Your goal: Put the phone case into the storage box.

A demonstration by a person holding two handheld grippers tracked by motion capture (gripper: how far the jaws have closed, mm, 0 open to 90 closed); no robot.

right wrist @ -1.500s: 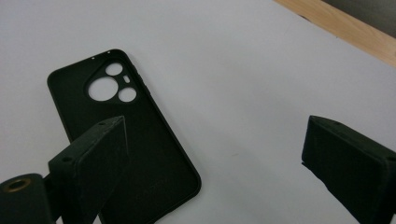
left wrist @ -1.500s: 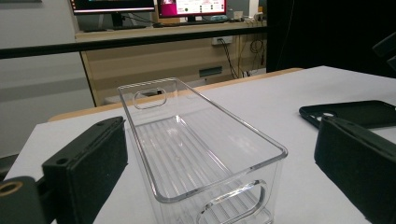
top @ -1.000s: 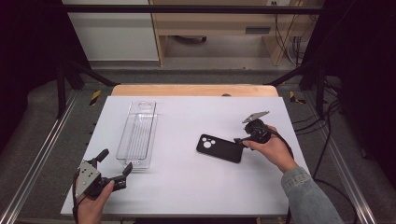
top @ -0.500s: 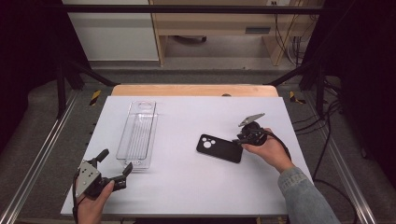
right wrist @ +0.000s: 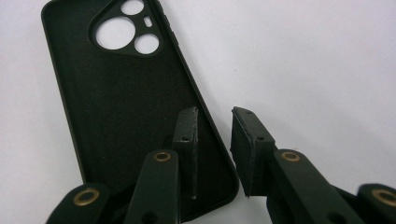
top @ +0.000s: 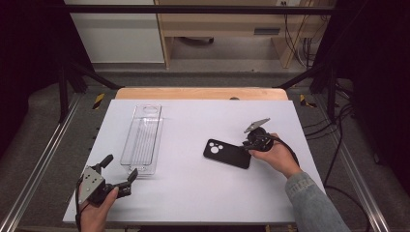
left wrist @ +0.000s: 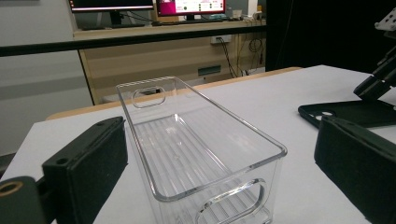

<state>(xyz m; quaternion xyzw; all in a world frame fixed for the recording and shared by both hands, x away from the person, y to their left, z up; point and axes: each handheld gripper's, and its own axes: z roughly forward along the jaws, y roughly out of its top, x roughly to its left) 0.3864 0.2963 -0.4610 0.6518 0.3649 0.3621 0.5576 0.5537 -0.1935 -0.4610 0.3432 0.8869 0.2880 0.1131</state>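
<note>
Nearest to the person, at the front left corner of the white tabletop (top: 193, 193), the left claw (top: 118, 175) is held low in the left hand (top: 94, 212). Its two black jaws stand wide apart and hold nothing. In the left gripper view the jaws stand on both sides of the near end of the clear plastic bin (left wrist: 196, 154), but they do not touch it.

The bin (top: 142, 139) is long and narrow, empty, with a ribbed floor and a handle opening at each end. It lies lengthwise, pointing away from the person, on the left half of the tabletop.

To the right, near the middle, a black phone case (top: 227, 153) lies flat with its inner side up and its camera cutout toward the left. The right claw (top: 247, 145) meets its right end. In the right gripper view the jaws are partly open: one pad is inside the phone case (right wrist: 126, 107), the other outside on the white surface, and the case's edge runs through the gap between them. They are not closed on it. The right hand (top: 275, 155) comes out of a grey sleeve (top: 314, 203).

No brand or label can be read on these things.

Behind the tabletop there is a wooden bench (top: 217, 21), and two lit monitors (left wrist: 149, 5) with unreadable writing stand on it.
</note>
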